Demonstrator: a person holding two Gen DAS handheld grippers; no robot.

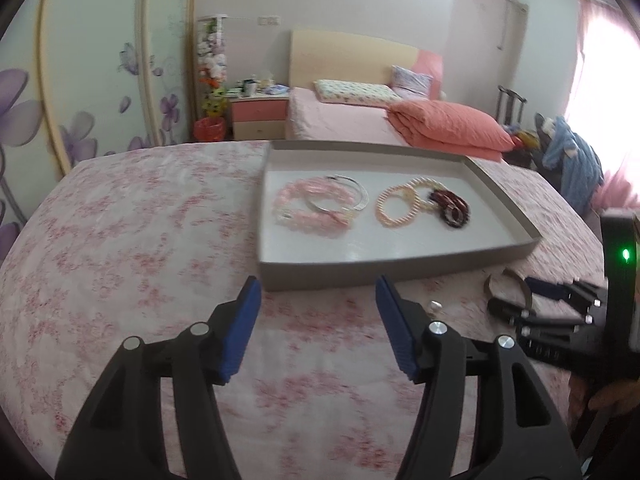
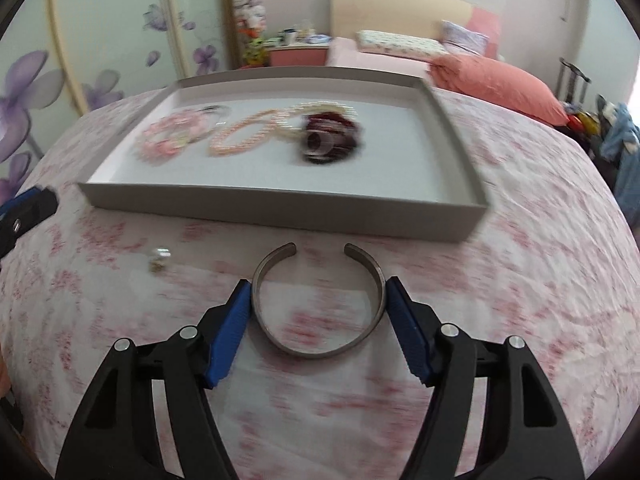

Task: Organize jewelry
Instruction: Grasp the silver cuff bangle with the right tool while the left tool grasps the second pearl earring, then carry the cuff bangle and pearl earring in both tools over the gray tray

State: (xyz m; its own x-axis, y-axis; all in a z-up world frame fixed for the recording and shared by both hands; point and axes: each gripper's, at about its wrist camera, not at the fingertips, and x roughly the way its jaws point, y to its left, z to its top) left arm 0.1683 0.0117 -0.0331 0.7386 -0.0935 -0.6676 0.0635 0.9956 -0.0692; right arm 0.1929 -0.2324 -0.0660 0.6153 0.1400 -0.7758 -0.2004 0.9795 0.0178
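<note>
Pink floral cloth (image 2: pixel 500 280) covers the table, with a bed (image 1: pixel 340 120) in the upper background. Across the upper middle of the right wrist view lies a shallow grey tray (image 2: pixel 280 210) holding pink bracelets (image 2: pixel 172 136), pearl-coloured ones (image 2: pixel 248 132) and a dark red one (image 2: pixel 328 140). Below it, at lower centre, a metal cuff bangle (image 2: pixel 320 350) lies on the cloth between the right gripper (image 2: pixel 319 300) pads, both blue pads touching its sides. Left gripper (image 1: pixel 318 292) stands wide and empty before the tray. A small earring (image 2: pixel 159 258) lies at centre left.

Floral-clothed table (image 2: pixel 520 280): tray (image 2: pixel 280 210), bangle (image 2: pixel 320 350), earring (image 2: pixel 159 258).
</note>
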